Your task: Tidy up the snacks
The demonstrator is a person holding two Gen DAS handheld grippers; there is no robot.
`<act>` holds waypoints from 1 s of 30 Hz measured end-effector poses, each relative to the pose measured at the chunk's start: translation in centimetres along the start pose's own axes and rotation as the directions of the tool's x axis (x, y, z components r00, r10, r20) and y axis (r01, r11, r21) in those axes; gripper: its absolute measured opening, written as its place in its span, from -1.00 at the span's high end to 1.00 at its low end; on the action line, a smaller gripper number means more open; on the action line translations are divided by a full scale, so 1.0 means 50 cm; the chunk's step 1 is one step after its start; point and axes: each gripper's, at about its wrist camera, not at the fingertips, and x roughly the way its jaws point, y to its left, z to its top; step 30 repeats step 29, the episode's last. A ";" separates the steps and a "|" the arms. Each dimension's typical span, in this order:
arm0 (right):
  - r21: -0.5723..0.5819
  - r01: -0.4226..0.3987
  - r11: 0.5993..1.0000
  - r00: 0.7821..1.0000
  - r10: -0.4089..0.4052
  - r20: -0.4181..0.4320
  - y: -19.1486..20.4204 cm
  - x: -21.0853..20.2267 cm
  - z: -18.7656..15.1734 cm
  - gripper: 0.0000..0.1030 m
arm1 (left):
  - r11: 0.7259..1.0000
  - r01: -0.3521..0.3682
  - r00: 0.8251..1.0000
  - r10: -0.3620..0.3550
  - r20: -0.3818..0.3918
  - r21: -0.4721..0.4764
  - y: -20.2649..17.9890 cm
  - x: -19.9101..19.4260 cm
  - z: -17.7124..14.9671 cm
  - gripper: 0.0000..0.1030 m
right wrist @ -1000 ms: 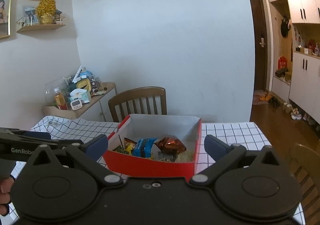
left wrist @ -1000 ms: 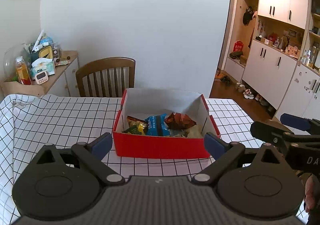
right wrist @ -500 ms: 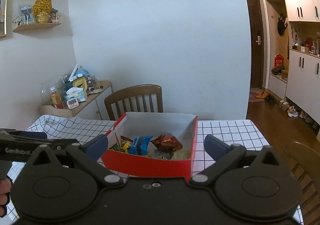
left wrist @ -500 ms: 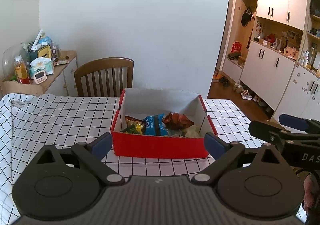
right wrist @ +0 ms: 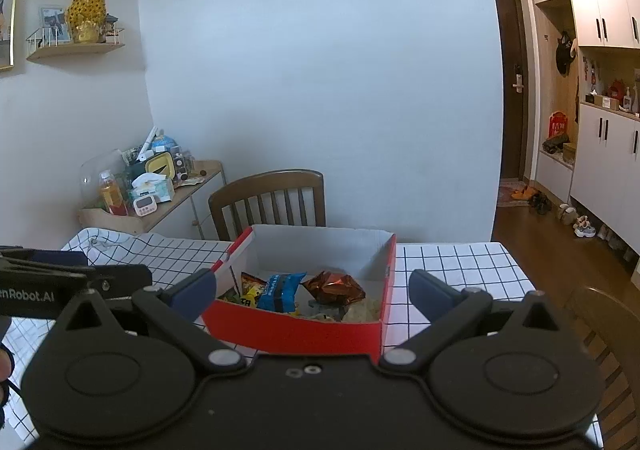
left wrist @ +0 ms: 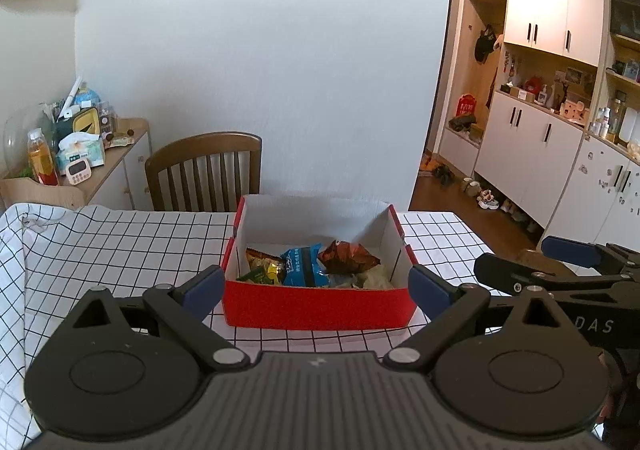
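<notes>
Checked tablecloth [left wrist: 120, 242] spread over the table, white with a dark grid, rumpled at the far left corner. Wooden chair [left wrist: 204, 173] pushed in at the far edge, against a plain white wall; side cabinet [left wrist: 120, 153] to the left of it, crowded with bottles, a tissue pack and a small timer. White cupboards [left wrist: 540, 145] lining the right side of the room, shoes on the floor below.

Red box [left wrist: 316, 308] sitting on the cloth toward the right half of the table, white inside, open on top. Snacks all lying in its near half — far half bare white cardboard. Blue packet [left wrist: 302, 266] in the middle, crumpled brown foil packet [left wrist: 348, 256] just right of it and touching, yellow-and-green packets [left wrist: 262, 268] at the left against the wall, pale wrappers [left wrist: 376, 276] in the near right corner.

Left gripper [left wrist: 316, 286] held low in front of the box, jaws spread wide, wider than the near wall of the box, gripping nothing. Right gripper [right wrist: 312, 288] likewise spread wide and empty, facing the box from slightly to the right — near right corner of the box closest to it. Each gripper visible at the edge of the other's view, side by side and apart.
</notes>
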 end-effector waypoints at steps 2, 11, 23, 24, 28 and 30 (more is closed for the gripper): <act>0.004 0.000 1.000 1.000 0.000 0.002 -0.004 -0.003 -0.002 -0.99 | 1.000 0.005 1.000 -0.005 0.003 0.001 -0.001 -0.002 0.001 -0.92; 0.012 0.003 1.000 1.000 -0.003 -0.005 -0.010 -0.004 -0.003 -0.99 | 1.000 0.011 1.000 -0.011 -0.007 0.002 -0.006 -0.004 0.003 -0.92; 0.022 0.014 1.000 1.000 -0.013 -0.024 -0.019 -0.005 -0.009 -0.99 | 0.999 0.037 0.999 -0.037 -0.030 -0.009 -0.006 0.002 -0.002 -0.92; 0.024 0.014 1.000 1.000 -0.014 -0.024 -0.019 -0.005 -0.009 -0.99 | 0.999 0.038 0.999 -0.039 -0.032 -0.012 -0.005 0.003 -0.003 -0.92; 0.026 0.017 1.000 0.999 -0.016 -0.029 -0.017 -0.004 -0.009 -0.99 | 0.999 0.042 0.998 -0.043 -0.038 -0.017 -0.006 0.003 -0.004 -0.92; 0.027 0.017 1.000 0.999 -0.016 -0.031 -0.017 -0.004 -0.010 -0.99 | 0.999 0.044 0.998 -0.044 -0.038 -0.016 -0.006 0.003 -0.005 -0.92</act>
